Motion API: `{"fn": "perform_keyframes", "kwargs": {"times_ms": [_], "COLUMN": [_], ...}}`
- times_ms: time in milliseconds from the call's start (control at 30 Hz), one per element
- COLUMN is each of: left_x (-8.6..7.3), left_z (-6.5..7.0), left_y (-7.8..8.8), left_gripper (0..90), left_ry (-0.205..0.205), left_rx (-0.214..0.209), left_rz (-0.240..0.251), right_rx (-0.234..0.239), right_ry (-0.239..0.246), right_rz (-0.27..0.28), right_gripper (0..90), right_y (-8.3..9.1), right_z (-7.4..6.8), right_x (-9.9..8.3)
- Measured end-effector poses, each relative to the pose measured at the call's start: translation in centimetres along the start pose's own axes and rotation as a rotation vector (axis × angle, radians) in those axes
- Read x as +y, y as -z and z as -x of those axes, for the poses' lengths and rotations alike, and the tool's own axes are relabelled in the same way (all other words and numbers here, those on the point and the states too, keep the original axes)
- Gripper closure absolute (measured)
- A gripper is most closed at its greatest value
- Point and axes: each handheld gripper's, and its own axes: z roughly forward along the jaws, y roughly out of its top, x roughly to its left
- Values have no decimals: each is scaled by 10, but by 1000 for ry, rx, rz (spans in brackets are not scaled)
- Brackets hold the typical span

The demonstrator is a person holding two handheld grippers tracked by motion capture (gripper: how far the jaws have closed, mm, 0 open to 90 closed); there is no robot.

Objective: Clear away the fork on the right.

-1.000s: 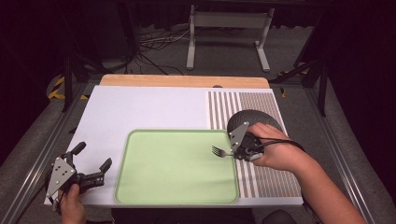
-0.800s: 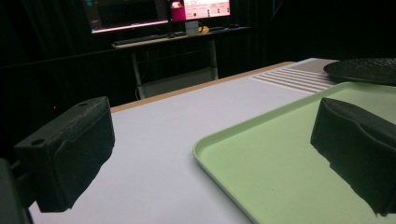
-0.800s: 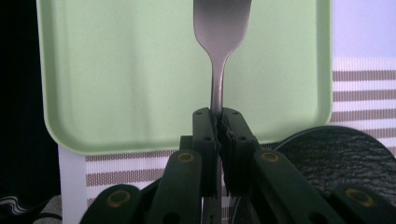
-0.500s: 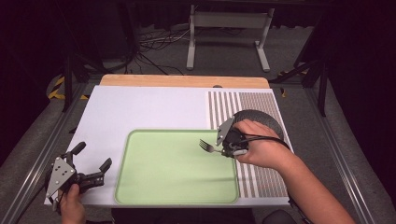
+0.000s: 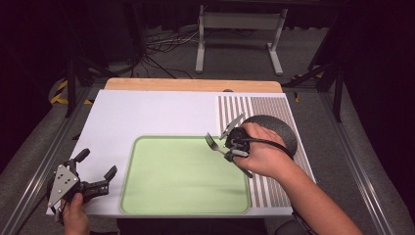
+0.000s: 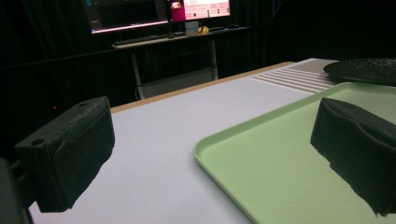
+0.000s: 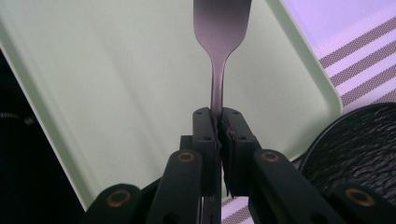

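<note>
My right gripper is shut on the neck of a metal fork. It holds the fork in the air over the right part of the green tray, tines pointing left and away. The fork's handle end juts out behind the hand. My left gripper rests open at the table's front left corner, just left of the tray, with nothing between its jaws.
A dark round plate lies on the striped mat right of the tray. The white tabletop stretches behind the tray. A wooden strip edges the far side.
My right gripper has carried the fork leftward from beside the plate to above the tray's right part. The left gripper has stayed where it was.
</note>
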Motion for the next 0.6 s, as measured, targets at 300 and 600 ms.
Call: {"fn": "perform_keyframes", "kwargs": {"times_ms": [300, 600], "left_x": [0, 0], "left_z": [0, 0], "left_y": [0, 0], "left_gripper": [3, 3], "left_ry": [0, 0], "left_rx": [0, 1], "left_rz": [0, 1], "right_rx": [-12, -27], "right_ry": [-120, -214], "right_rz": [9, 16], "right_gripper": [848, 847], "right_y": [-7, -12], "right_z": [-4, -6], "right_x": [2, 4]}}
